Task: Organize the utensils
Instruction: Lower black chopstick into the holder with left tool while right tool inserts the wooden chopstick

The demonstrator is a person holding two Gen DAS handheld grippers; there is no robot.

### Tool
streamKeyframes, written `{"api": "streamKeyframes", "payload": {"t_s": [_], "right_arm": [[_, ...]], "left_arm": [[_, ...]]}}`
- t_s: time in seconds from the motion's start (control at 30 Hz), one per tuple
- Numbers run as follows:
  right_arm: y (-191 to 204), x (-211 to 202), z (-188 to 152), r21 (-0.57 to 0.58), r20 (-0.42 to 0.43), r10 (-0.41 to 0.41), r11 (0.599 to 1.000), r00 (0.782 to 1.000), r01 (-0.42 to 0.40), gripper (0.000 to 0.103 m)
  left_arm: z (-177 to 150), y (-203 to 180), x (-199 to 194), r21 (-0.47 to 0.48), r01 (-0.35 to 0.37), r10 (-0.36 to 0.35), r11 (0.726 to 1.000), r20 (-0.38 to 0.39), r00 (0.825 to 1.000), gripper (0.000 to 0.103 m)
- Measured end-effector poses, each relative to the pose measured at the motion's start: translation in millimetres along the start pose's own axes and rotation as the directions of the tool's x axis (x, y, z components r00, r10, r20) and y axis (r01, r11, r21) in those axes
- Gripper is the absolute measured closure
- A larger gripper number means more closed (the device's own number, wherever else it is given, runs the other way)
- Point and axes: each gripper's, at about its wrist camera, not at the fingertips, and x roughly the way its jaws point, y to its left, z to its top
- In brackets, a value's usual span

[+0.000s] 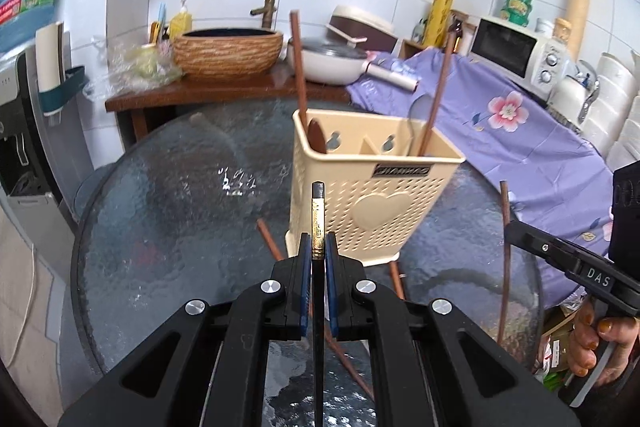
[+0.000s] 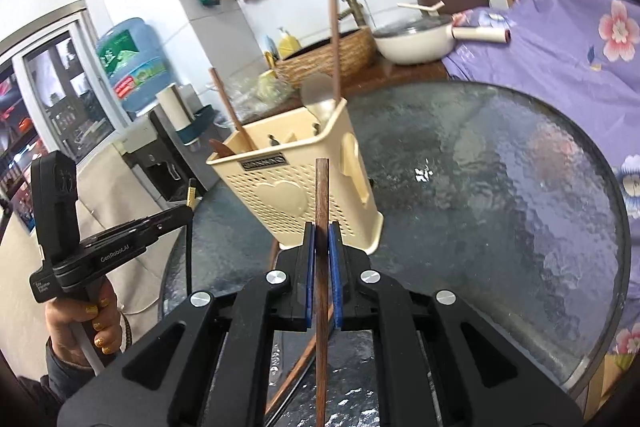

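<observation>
My left gripper is shut on a black chopstick with a gold band, which stands upright in front of the cream utensil holder. My right gripper is shut on a brown chopstick, also upright, just short of the holder. The holder has two brown chopsticks and a wooden spoon standing in it. Loose brown chopsticks lie on the glass table beneath the grippers. Each gripper shows in the other's view: the right gripper and the left gripper.
Behind the round table stand a wooden counter with a woven basin and a white pan. A purple floral cloth and a microwave are to the right. A water dispenser stands at the left. A person's hand grips the left handle.
</observation>
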Motion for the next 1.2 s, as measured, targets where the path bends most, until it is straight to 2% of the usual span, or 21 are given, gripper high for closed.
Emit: {"api": "streamKeyframes", "payload": {"t_s": [0.73,1.2], "right_arm": [[38.1,-54.7,19.2,-0.141,0.094,0.045,0.989,0.995,-0.031,0.096],[71.1,-59.1,69.0,-0.223,0.129,0.059,0.974,0.99,-0.029,0.096]], "left_arm": [[13.2,-12.9,-51.3,0.054,0.07,-0.075,0.996,0.092,0.993,0.096],[46.0,-23.2,-76.9,0.085,0.111,-0.124,0.99,0.16,0.979,0.096]]}}
